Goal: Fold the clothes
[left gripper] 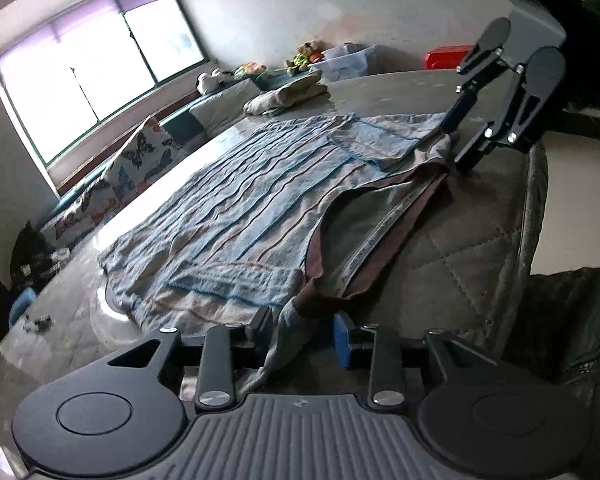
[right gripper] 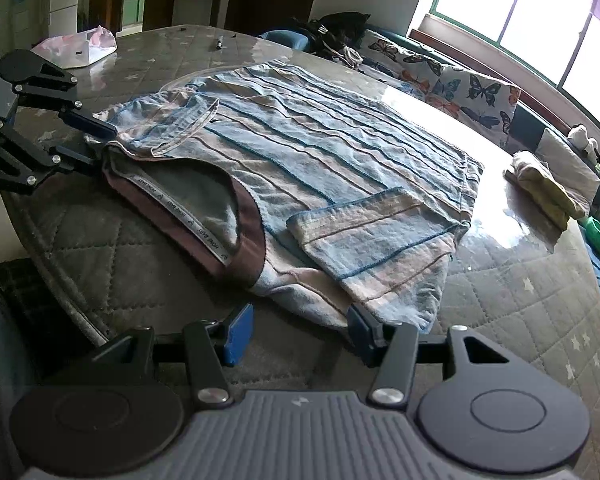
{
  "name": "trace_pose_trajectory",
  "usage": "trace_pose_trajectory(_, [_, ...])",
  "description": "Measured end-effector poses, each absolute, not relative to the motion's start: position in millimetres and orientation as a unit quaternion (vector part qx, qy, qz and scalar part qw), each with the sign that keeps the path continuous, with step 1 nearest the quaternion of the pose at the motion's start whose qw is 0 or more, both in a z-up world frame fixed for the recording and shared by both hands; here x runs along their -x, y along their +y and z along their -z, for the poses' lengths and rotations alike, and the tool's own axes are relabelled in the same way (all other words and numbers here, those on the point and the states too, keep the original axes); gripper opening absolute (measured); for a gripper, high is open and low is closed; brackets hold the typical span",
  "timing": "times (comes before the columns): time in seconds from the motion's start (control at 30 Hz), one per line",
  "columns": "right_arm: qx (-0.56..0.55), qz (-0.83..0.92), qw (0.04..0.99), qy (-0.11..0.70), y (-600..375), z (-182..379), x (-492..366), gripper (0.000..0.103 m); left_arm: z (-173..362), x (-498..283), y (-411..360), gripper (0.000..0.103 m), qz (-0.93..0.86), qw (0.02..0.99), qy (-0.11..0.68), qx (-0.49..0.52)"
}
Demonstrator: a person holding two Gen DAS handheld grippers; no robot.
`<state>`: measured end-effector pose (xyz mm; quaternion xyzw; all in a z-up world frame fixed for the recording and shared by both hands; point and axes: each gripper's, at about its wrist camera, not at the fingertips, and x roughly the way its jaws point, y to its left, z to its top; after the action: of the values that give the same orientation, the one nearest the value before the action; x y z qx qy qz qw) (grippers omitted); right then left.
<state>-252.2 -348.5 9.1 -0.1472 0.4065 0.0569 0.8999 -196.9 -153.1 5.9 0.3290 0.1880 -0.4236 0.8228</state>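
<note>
A blue and beige striped shirt [left gripper: 252, 208] lies flat on the round quilted table [left gripper: 472, 256], collar side towards me, both sleeves folded in over the body. It also shows in the right wrist view [right gripper: 320, 160]. My left gripper [left gripper: 304, 332] is open, its jaws either side of the shirt's shoulder fabric, which hangs between them. In the right wrist view the left gripper [right gripper: 88, 140] sits at the shirt's far shoulder. My right gripper [right gripper: 300, 328] is open at the near shoulder edge; in the left wrist view the right gripper [left gripper: 456, 140] touches the far shoulder.
A folded olive garment [right gripper: 548, 188] lies on the table's far side, also in the left wrist view [left gripper: 288, 96]. A pink-white plastic bag [right gripper: 80, 46] and a marker pen [right gripper: 219, 42] lie on the table. A butterfly-print sofa [right gripper: 460, 84] runs under the window.
</note>
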Motion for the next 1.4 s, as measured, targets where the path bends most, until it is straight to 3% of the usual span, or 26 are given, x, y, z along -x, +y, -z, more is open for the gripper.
trace_pose_trajectory(0.13, [0.158, -0.056, 0.901, 0.401, -347, -10, 252, 0.053, -13, 190, -153, 0.018, 0.425, 0.83, 0.197, -0.303])
trace_pose_trajectory(0.5, [0.178, -0.055, 0.907, 0.376, -353, -5, 241, 0.055, -57, 138, -160, 0.015, 0.412, 0.86, 0.227, -0.198])
trace_pose_trajectory(0.63, [0.175, -0.047, 0.912, 0.367, -359, -4, 233, 0.048, -60, 128, -162, 0.015, 0.41, 0.86, 0.238, -0.188])
trace_pose_trajectory(0.67, [0.171, -0.044, 0.914, 0.366, -361, -3, 230, 0.044, -59, 128, -161, 0.015, 0.409, 0.86, 0.24, -0.188])
trace_pose_trajectory(0.73, [0.154, -0.048, 0.914, 0.372, -367, -3, 225, 0.025, -56, 130, -160, 0.015, 0.409, 0.858, 0.246, -0.188])
trace_pose_trajectory(0.77, [0.14, -0.051, 0.915, 0.375, -369, -4, 222, 0.022, -54, 133, -159, 0.016, 0.409, 0.858, 0.247, -0.191])
trace_pose_trajectory(0.83, [0.111, -0.055, 0.917, 0.38, -375, -7, 219, 0.015, -49, 140, -155, 0.019, 0.409, 0.856, 0.247, -0.198])
trace_pose_trajectory(0.93, [0.08, -0.057, 0.919, 0.381, -380, -14, 215, 0.012, -41, 151, -151, 0.02, 0.409, 0.853, 0.253, -0.205])
trace_pose_trajectory(1.0, [0.063, -0.058, 0.921, 0.379, -382, -20, 214, 0.01, -34, 159, -149, 0.022, 0.407, 0.851, 0.251, -0.217])
trace_pose_trajectory(1.17, [0.039, -0.057, 0.927, 0.369, -386, -35, 209, 0.009, -23, 174, -145, 0.042, 0.391, 0.856, 0.238, -0.24])
trace_pose_trajectory(1.4, [0.032, -0.056, 0.931, 0.359, -384, -51, 202, 0.009, -11, 180, -140, 0.047, 0.378, 0.854, 0.226, -0.276])
